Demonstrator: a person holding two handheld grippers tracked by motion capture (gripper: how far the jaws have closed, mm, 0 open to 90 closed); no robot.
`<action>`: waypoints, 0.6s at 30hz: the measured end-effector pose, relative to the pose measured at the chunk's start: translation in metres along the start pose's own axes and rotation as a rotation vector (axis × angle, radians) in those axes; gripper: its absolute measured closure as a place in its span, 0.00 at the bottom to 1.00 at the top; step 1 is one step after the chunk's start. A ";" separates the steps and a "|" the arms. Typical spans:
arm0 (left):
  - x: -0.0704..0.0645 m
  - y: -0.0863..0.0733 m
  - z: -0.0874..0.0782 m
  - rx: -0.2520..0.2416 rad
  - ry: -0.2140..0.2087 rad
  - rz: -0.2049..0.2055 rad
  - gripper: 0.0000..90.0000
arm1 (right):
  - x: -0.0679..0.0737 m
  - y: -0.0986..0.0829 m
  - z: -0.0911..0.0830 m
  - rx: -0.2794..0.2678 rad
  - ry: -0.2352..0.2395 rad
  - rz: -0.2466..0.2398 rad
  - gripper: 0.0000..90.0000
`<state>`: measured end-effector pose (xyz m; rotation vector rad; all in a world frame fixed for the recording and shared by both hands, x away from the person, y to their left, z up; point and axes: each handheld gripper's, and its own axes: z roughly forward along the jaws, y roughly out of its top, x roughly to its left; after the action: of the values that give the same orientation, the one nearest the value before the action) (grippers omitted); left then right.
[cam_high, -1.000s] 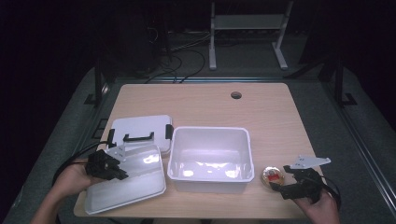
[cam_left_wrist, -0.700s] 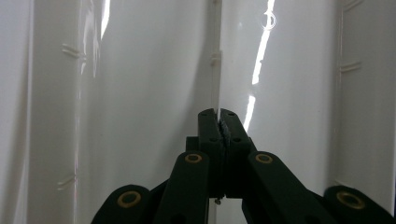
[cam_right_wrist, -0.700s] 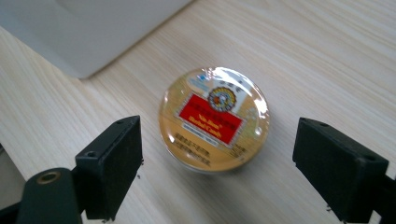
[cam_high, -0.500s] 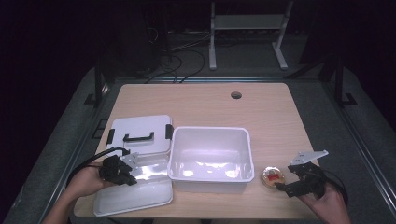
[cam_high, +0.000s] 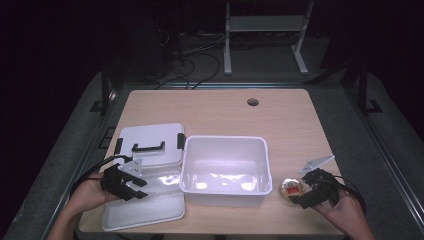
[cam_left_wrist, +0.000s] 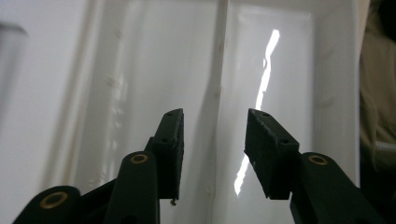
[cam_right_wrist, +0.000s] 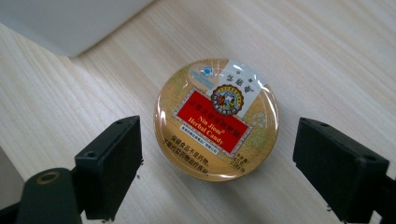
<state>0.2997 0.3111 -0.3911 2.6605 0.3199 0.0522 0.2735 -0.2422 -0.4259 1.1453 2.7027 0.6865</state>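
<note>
Right gripper view: right gripper (cam_right_wrist: 217, 163), jaws spread wide, straddles candy tin (cam_right_wrist: 217, 118) on counter (cam_right_wrist: 327, 51) beside white bin (cam_high: 225, 167); off-centre closing could skid the tin. Left gripper (cam_left_wrist: 214, 154) gapes too.

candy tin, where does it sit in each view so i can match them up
High view: the candy tin lies on the table near its front right corner, right of the white bin, just ahead of the right gripper.
Right gripper view: tin at centre, between the open jaws.
Left gripper view: not in it.
Shared landmark: the white bin's corner.
</note>
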 end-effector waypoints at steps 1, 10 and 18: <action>-0.003 0.003 -0.006 -0.047 0.014 0.005 0.61 | 0.000 0.000 0.001 0.004 -0.001 -0.003 0.17; -0.010 0.022 -0.018 -0.167 0.079 -0.025 0.39 | 0.005 0.015 0.020 0.137 -0.017 -0.060 0.17; -0.007 0.017 -0.008 -0.179 0.070 -0.078 0.33 | 0.002 0.022 0.028 0.195 -0.009 -0.090 0.22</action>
<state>0.2958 0.2982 -0.3757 2.4706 0.4208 0.1423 0.2945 -0.2177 -0.4408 1.0532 2.8442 0.4111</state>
